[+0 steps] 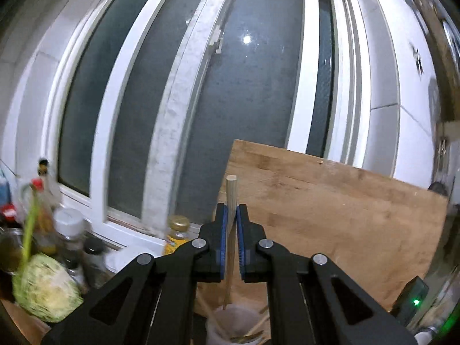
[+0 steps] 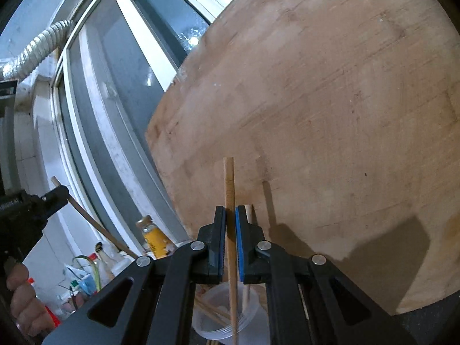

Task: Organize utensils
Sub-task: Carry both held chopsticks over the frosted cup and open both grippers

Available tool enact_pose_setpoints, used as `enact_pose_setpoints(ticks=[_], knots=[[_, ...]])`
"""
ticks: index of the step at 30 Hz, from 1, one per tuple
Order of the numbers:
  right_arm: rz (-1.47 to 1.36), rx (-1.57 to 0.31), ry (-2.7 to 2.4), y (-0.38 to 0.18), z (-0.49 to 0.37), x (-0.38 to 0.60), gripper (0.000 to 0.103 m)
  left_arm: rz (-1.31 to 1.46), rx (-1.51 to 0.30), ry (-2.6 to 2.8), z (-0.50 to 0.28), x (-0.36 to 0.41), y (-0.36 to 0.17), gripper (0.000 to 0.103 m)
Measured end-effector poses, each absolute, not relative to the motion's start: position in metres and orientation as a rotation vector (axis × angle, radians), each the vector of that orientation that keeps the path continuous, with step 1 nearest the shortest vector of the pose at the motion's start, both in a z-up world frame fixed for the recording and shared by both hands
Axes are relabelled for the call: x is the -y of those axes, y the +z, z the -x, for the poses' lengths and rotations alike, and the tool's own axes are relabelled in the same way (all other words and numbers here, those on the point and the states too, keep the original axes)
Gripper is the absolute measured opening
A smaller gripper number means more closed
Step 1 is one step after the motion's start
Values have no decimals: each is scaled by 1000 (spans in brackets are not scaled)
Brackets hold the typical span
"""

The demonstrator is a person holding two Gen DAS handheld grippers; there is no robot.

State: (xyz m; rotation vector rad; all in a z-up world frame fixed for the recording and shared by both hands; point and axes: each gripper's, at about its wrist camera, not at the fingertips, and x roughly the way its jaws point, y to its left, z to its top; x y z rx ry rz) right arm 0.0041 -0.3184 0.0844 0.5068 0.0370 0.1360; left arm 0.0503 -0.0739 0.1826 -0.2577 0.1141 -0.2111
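Observation:
My left gripper is shut on a wooden chopstick held upright; its lower end points down into a translucent plastic cup holding other chopsticks. My right gripper is shut on another wooden chopstick, also upright, its lower end inside the same cup with several chopsticks. In the right wrist view the left gripper shows at the left edge with its chopstick slanting down toward the cup.
A large wooden cutting board leans against the window behind the cup; it also fills the right wrist view. Bottles and jars, a yellow-labelled jar and a cabbage crowd the left.

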Motion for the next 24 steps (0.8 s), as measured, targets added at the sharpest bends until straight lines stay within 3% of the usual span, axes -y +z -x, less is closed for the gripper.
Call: enact_pose_setpoints(ticks=[7,24], knots=[[-645,111,39,94,20,345,8,249,-211,-254,-65,87,147,6],[-707,133,24,92,7,357,8,228,-338,-280,-86,106,90,6]])
